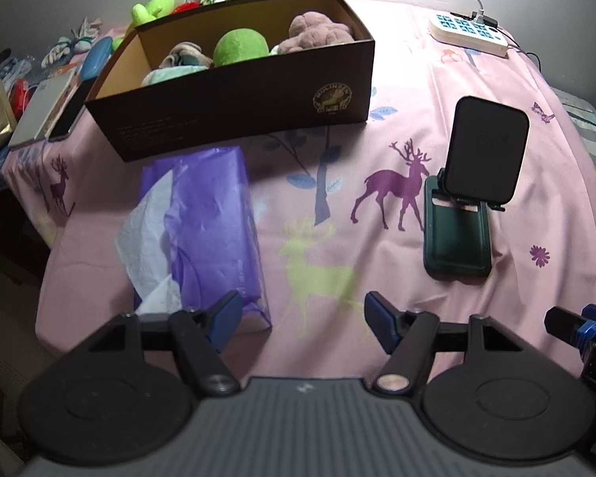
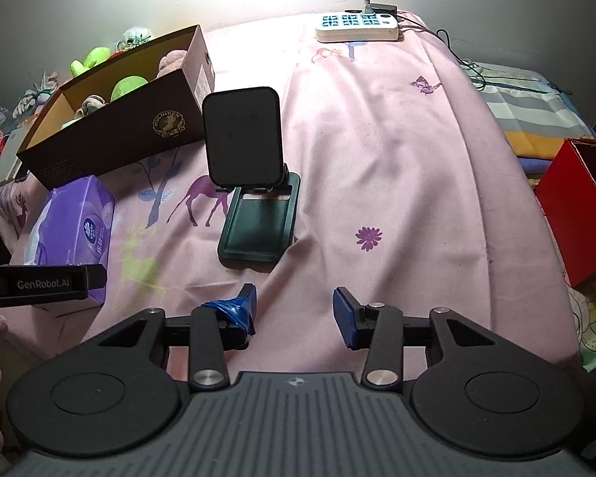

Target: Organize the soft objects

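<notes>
A pink tablecloth [image 1: 437,91] printed with purple and pale yellow deer, blue leaves and purple flowers covers the tabletop. At ten o'clock stands a dark brown box [image 1: 238,107] with a gold emblem, holding a lime green plush [image 1: 238,47] and a dusty mauve plush [image 1: 318,31]. The tissue pack [image 1: 206,218] is violet with white tissue. The phone stand [image 1: 457,234] is dark green under a black plate. At three o'clock in the right wrist view sits a red box [image 2: 576,214].

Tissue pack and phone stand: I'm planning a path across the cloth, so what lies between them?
Nothing stands there. In the left wrist view, only bare pink cloth with printed deer separates the tissue pack from the phone stand.
</notes>
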